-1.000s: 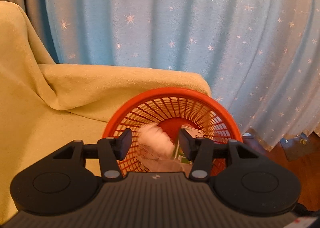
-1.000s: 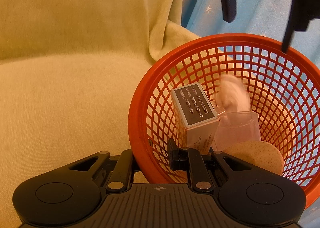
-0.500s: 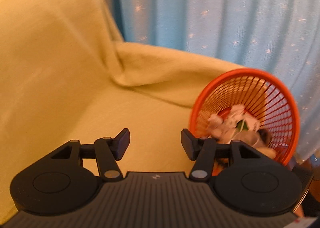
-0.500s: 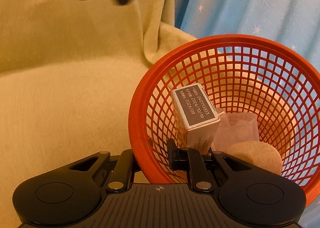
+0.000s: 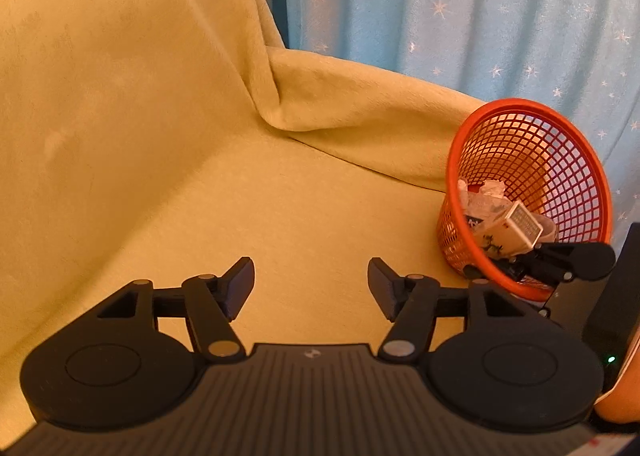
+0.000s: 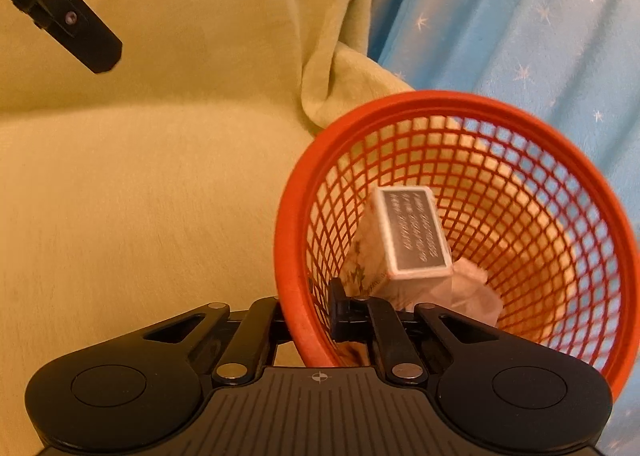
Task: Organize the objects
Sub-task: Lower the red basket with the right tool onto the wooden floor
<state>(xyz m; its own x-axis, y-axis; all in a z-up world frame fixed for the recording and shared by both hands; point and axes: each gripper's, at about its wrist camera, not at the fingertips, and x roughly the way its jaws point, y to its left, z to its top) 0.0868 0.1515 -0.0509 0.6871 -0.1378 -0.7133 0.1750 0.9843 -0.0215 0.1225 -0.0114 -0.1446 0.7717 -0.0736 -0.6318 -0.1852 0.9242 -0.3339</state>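
Gripping: right gripper (image 6: 308,312) pinches the near rim of one orange mesh basket (image 6: 516,128).
Left gripper: (image 5: 311,283) empty over yellow cloth (image 5: 160,176), jaws opening.
Left view only: crumpled white paper (image 5: 492,189) in the basket at three o'clock.
Right view only: label on one cardboard box (image 6: 412,234), at five o'clock.

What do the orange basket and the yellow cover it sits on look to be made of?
Orange basket: likely moulded plastic, with a smooth, slightly glossy rim and an open lattice wall. Yellow cover: soft fabric, probably fleece or velour, with a matte, fuzzy nap and draped folds.
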